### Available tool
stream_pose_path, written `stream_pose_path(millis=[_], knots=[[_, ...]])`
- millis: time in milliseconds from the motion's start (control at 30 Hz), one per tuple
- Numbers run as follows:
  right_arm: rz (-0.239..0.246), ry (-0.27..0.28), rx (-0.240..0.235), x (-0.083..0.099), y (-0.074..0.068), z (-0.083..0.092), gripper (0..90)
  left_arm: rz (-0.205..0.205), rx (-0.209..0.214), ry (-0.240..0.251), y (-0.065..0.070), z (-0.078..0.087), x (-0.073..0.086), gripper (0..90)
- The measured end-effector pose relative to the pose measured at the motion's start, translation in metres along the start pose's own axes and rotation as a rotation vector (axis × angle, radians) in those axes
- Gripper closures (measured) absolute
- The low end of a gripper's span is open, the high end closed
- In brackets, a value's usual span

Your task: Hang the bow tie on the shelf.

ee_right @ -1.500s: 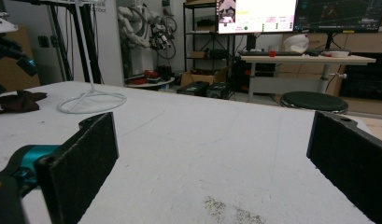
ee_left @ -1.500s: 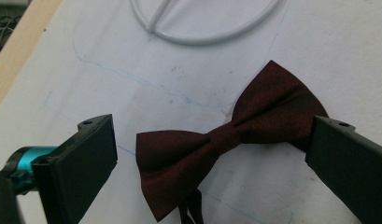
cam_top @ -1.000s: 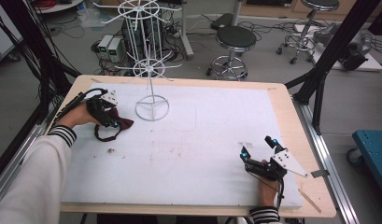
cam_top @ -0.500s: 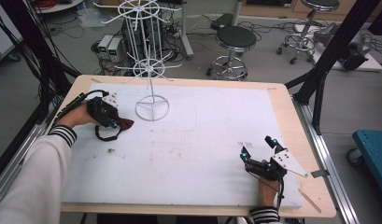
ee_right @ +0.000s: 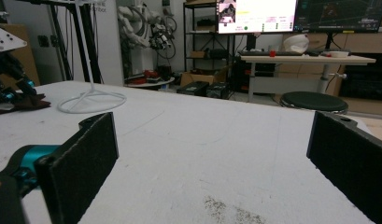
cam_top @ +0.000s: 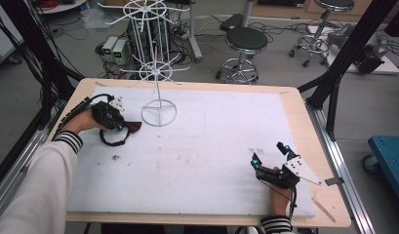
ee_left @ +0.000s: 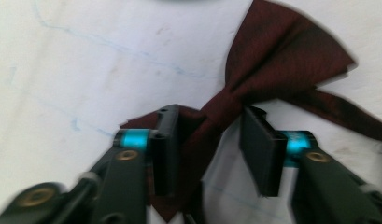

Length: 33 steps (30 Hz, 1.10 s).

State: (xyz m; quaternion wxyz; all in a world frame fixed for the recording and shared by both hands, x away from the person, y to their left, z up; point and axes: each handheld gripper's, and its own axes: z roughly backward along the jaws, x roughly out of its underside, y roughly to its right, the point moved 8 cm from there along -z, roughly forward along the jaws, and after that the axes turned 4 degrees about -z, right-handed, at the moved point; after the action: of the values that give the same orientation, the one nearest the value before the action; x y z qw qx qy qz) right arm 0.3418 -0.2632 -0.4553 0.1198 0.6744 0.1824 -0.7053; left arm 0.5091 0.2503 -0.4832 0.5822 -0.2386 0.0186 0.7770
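Left gripper view: bow tie (ee_left: 277, 60) between tongs (ee_left: 212, 149)

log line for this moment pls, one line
left gripper: jaws just closing around dark red bow tie knot, not yet pressing | right gripper: jaws open, nothing between | white wire stand: upright on table

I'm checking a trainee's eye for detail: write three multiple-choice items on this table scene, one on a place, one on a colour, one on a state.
1. Where does the bow tie lie?
A. beside the wire stand's base
B. on the stool
C. at the right gripper

2. What colour is the bow tie?
A. blue
B. dark red
C. white

3. How do the right gripper's jaws stand?
A. shut on the bow tie
B. closed empty
C. wide open, nothing between

Key: 1 A, it lies left of the wire stand's ring base; 2 B, the left gripper view shows maroon cloth; 3 C, bare table between its jaws.
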Motion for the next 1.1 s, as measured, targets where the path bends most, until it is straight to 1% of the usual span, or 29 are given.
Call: stream_pose_path(millis=[33,67,100,133,167,200,233,267,300,333,367,400,433,467,500,567,600,767,800,900,933,967,1000,1033,1100], knots=[[0.001,0.000,0.000,0.000,0.000,0.000,1.3,0.011,-0.003,-0.004,0.000,0.000,0.000,60.5],[-0.002,0.002,0.000,0.000,0.000,0.000,1.4,0.014,-0.011,-0.009,0.000,0.000,0.000,62.7],[-0.001,0.002,0.000,0.000,0.000,0.000,1.4,0.014,-0.025,-0.019,0.000,0.000,0.000,65.5],[0.000,0.002,-0.001,0.000,0.000,0.000,1.4,0.025,-0.034,-0.029,-0.001,0.000,-0.001,69.4],[0.000,0.002,0.000,0.000,0.000,0.000,1.4,0.026,-0.039,-0.042,-0.001,0.001,0.000,71.6],[0.000,0.002,0.000,0.000,0.000,0.000,1.4,0.048,-0.047,-0.040,0.000,0.001,-0.001,72.5],[0.000,0.002,0.000,0.000,0.000,0.000,1.4,0.047,-0.051,-0.054,-0.001,0.001,-0.001,73.5],[0.001,0.002,0.000,0.000,0.000,0.000,1.3,0.057,-0.055,-0.051,0.000,0.001,-0.002,74.0],[0.000,0.003,0.000,0.000,0.000,0.000,1.4,0.057,-0.057,-0.063,0.000,0.002,-0.002,74.3],[-0.001,0.003,0.000,0.000,0.000,0.000,1.3,0.077,-0.058,-0.054,0.002,0.001,-0.003,74.7],[0.000,0.001,0.000,0.000,0.000,0.000,1.3,0.071,-0.056,-0.071,0.001,0.002,-0.003,74.9],[0.001,0.000,0.000,0.000,0.000,0.000,1.4,0.074,-0.057,-0.072,0.001,0.003,-0.003,75.3],[0.002,0.000,0.001,0.000,0.000,0.000,1.4,0.094,-0.061,-0.062,0.002,0.002,-0.003,75.4],[0.002,0.000,0.001,0.000,0.000,0.000,1.4,0.124,-0.063,-0.040,0.003,0.000,-0.005,75.5],[-0.001,0.001,0.000,0.000,0.000,0.000,1.4,0.099,-0.058,-0.069,0.002,0.003,-0.003,75.5],[0.000,0.001,0.000,0.000,0.000,0.000,1.4,0.113,-0.059,-0.066,0.002,0.003,-0.003,75.5],[0.000,0.001,0.000,0.000,0.000,0.000,1.4,0.113,-0.059,-0.066,0.002,0.003,-0.003,75.5],[-0.003,0.001,0.001,0.000,0.000,0.000,1.4,0.137,-0.060,-0.031,0.006,0.006,-0.002,75.9],[-0.003,0.001,0.000,0.000,0.000,0.000,1.3,0.140,-0.054,-0.022,0.007,0.007,-0.001,76.0],[-0.004,0.001,0.001,0.000,0.000,0.000,1.4,0.150,-0.060,-0.018,0.009,0.010,0.000,76.1],[-0.004,0.000,0.000,0.000,0.000,0.000,1.4,0.141,-0.062,-0.017,0.013,0.013,-0.002,76.0],[-0.004,0.000,0.001,0.000,0.000,0.000,1.4,0.142,-0.065,-0.010,0.014,0.015,-0.004,76.0],[-0.005,0.001,0.001,0.000,0.000,0.000,1.4,0.156,-0.062,0.018,0.016,0.019,-0.008,76.0],[-0.002,0.001,0.001,0.000,0.000,0.000,1.3,0.160,-0.057,0.032,0.017,0.021,-0.011,76.0],[-0.002,0.001,0.001,0.000,0.000,0.000,1.4,0.150,-0.061,0.052,0.020,0.027,-0.017,76.0]])
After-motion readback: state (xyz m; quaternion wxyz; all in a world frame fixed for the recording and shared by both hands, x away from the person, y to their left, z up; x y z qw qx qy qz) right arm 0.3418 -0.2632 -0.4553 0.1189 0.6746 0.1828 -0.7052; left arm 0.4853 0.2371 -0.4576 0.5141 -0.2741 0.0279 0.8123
